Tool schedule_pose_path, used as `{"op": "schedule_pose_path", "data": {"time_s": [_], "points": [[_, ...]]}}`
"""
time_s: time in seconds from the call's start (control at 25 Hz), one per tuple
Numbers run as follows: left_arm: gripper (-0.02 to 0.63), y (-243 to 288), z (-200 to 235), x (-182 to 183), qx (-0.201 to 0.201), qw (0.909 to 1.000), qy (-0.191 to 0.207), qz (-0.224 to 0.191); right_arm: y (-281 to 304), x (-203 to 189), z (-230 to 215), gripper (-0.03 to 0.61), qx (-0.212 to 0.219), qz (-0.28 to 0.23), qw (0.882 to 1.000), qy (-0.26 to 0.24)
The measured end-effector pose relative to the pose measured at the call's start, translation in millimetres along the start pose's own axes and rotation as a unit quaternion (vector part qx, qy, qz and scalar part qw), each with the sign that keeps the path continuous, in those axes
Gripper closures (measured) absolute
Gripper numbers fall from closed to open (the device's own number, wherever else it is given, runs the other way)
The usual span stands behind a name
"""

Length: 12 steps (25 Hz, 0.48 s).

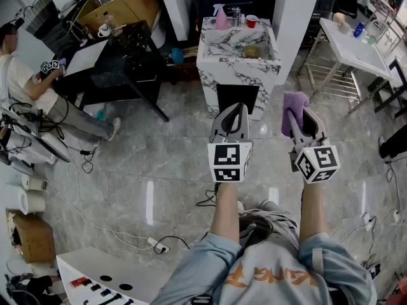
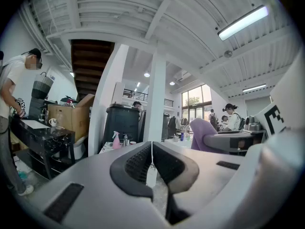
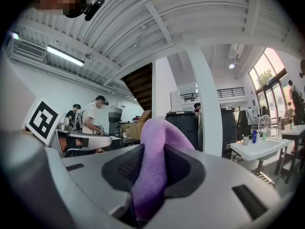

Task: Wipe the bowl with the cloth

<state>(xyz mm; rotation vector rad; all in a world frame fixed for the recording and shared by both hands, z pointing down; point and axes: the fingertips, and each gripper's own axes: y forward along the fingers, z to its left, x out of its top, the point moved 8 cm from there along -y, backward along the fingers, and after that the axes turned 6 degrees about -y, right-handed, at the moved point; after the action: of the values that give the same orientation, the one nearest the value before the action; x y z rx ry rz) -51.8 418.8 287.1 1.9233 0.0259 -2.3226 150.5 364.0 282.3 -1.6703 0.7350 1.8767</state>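
The left gripper (image 1: 239, 108) is clenched with nothing in it. In its own view (image 2: 151, 147) the two dark pads meet along a thin line. The right gripper (image 1: 299, 114) is grasping the purple cloth (image 1: 294, 100). In the right gripper view (image 3: 153, 149) the cloth (image 3: 159, 142) is pinched between the pads, bulges up past the tips, and hangs down behind them. Both grippers are held level and side by side above the grey marble floor (image 1: 146, 164), near each other but apart, each with its marker cube toward the person.

Ahead of both grippers, well apart from them, stands a marble-patterned worktop (image 1: 216, 62) with a sunken basin. A dull yellowish round thing (image 1: 252, 51) lies in the basin, nearer the right gripper's line. It may be the bowl, but it is too small to be sure. On the far edge of the worktop, beyond the left gripper's tips, stand a pink spray bottle (image 1: 220, 16) and a red cup (image 1: 252, 21). The spray bottle (image 2: 116, 140) also shows just left of the closed tips in the left gripper view.

Far off to the left gripper's left, a person (image 1: 25, 84) sits at a black table (image 1: 121, 65). Off to the right gripper's right is a white table (image 1: 356, 43) on a metal frame.
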Motion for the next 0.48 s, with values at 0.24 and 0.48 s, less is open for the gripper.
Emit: {"op": "schedule_pose_path", "data": {"time_s": [0.24, 0.48], "points": [[0.589, -4, 14, 3, 0.000, 1.0000, -0.005, -0.003, 7, 2, 11, 0.449, 0.010, -0.006, 1.000, 0.000], [0.589, -5, 33, 7, 0.006, 0.9999, -0.012, -0.009, 18, 3, 16, 0.448, 0.007, -0.001, 1.000, 0.005]]}}
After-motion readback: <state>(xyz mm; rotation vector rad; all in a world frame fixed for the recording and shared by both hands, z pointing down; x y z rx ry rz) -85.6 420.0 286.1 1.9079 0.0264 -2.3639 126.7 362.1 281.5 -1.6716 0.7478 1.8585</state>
